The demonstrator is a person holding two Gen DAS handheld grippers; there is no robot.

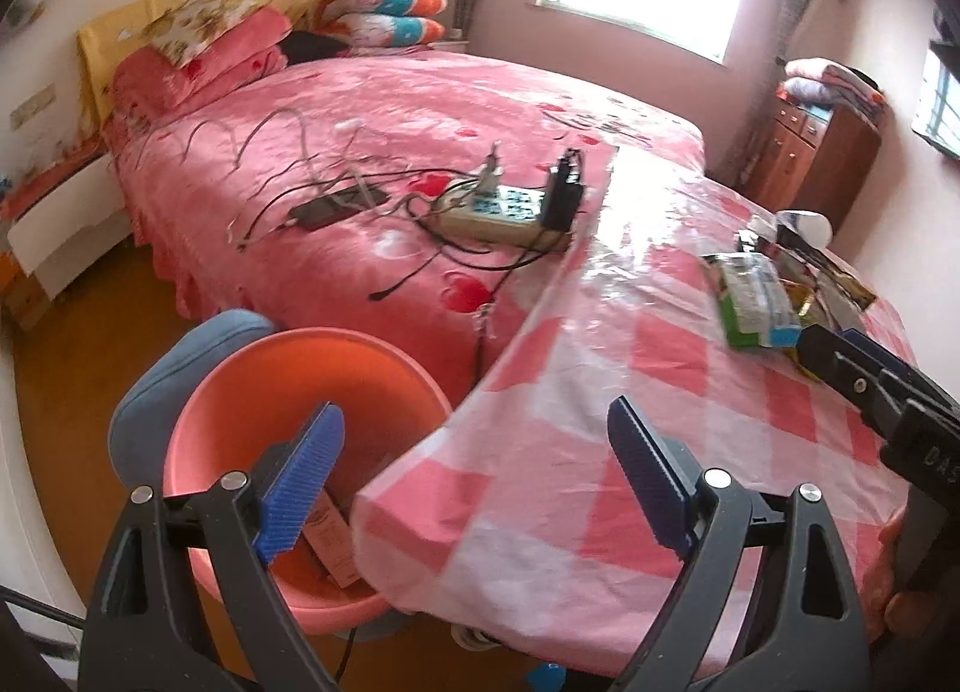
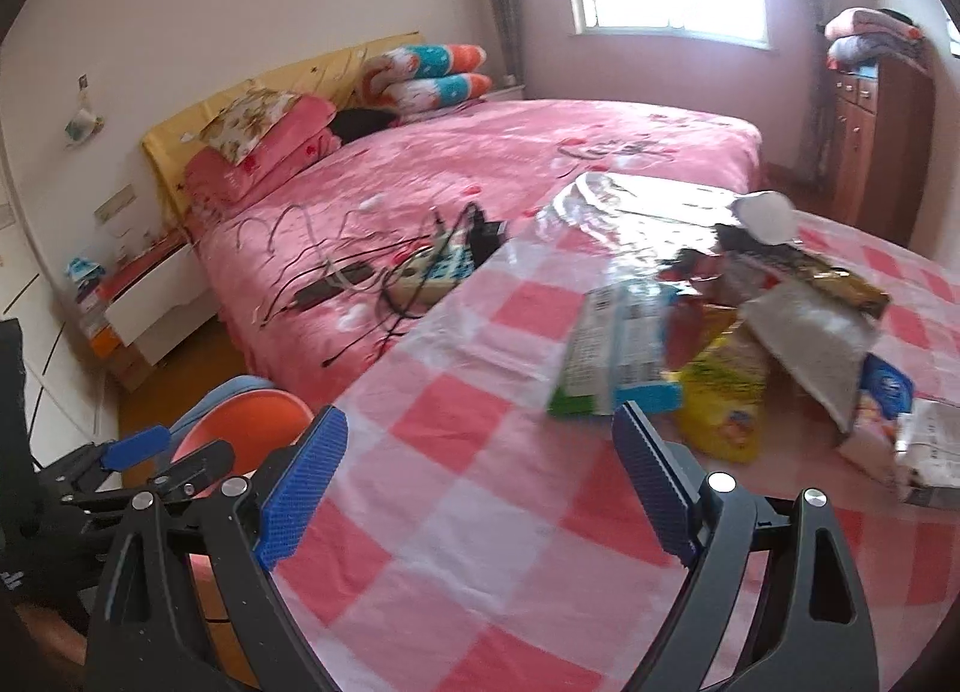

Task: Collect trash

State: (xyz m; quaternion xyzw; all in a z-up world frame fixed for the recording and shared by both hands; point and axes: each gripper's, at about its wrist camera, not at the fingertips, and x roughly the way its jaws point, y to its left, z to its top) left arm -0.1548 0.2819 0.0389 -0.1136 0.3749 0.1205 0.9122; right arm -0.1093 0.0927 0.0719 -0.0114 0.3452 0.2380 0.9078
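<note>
Printed text on the green-and-blue carton point(image 2: 612, 356) too blurry to read; same for the small box point(image 1: 333, 536) lying inside the pink basin point(image 1: 240, 392). Only "DAS" legible, on the right gripper's point(image 2: 480, 476) body in the left view. Left gripper point(image 1: 474, 470) hovering over the table's corner and the basin, fingers wide apart, nothing held. Right gripper low over the checkered tablecloth point(image 2: 456, 392), fingers spread, just short of the trash pile point(image 2: 780, 332): carton, yellow wrapper point(image 2: 720, 398), grey pouch point(image 2: 810, 332).
</note>
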